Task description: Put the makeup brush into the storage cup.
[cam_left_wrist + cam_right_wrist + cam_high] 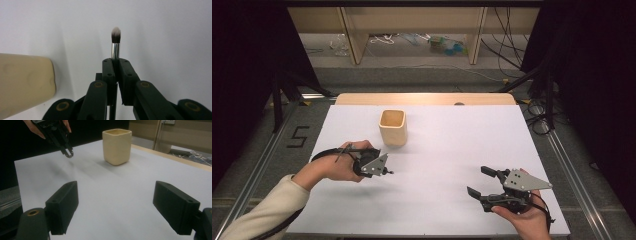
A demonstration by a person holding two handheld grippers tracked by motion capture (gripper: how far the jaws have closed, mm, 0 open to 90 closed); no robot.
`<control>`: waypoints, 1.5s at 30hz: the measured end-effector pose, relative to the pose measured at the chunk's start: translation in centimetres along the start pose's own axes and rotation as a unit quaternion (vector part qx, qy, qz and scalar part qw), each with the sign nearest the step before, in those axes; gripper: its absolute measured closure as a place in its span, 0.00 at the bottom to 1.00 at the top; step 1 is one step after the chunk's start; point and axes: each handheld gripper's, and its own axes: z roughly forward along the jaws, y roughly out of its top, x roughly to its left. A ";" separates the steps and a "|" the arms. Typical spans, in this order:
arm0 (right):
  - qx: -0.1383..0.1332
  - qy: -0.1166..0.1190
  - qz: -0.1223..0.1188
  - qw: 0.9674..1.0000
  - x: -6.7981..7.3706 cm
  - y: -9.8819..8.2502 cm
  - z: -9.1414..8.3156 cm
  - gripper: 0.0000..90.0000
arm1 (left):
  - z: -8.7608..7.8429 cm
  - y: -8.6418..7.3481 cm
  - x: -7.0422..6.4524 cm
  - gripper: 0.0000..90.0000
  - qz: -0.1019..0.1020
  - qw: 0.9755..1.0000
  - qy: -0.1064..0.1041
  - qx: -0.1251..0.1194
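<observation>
A small makeup brush (116, 42), with a silver ferrule and dark, white-tipped bristles, sticks out past the tips of my left gripper (115, 61), which is shut on it. In the high view the left gripper (384, 168) hovers at the left of the white sheet, just in front of and to the left of a cream square cup (392, 127). The cup (25, 82) lies close at the left edge of the left gripper view. My right gripper (477, 180) sits near the front right with its jaws wide open and nothing between them (116, 186). It faces the cup (116, 146) and the left gripper (67, 153).
A white sheet (447, 150) covers the table, and a strip of wooden edge (427, 98) shows at the back. Black frame rails and cables (539, 120) run along both sides. Shelf legs and loose clutter (447, 45) stand on the floor beyond.
</observation>
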 end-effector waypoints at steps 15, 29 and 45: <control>-0.007 -0.004 -0.010 1.000 -0.1 0.0 0.1 0.24 | -0.9 -0.8 -0.5 0.93 -0.039 0.997 0.032 -0.061; -0.007 -0.005 -0.010 1.000 -0.1 0.0 0.0 0.24 | -1.1 -1.3 -1.0 0.93 -0.064 0.991 0.050 -0.104; -0.006 -0.003 -0.010 1.000 -0.1 0.0 0.1 0.24 | -1.3 -1.6 -1.5 0.93 -0.096 0.980 0.077 -0.156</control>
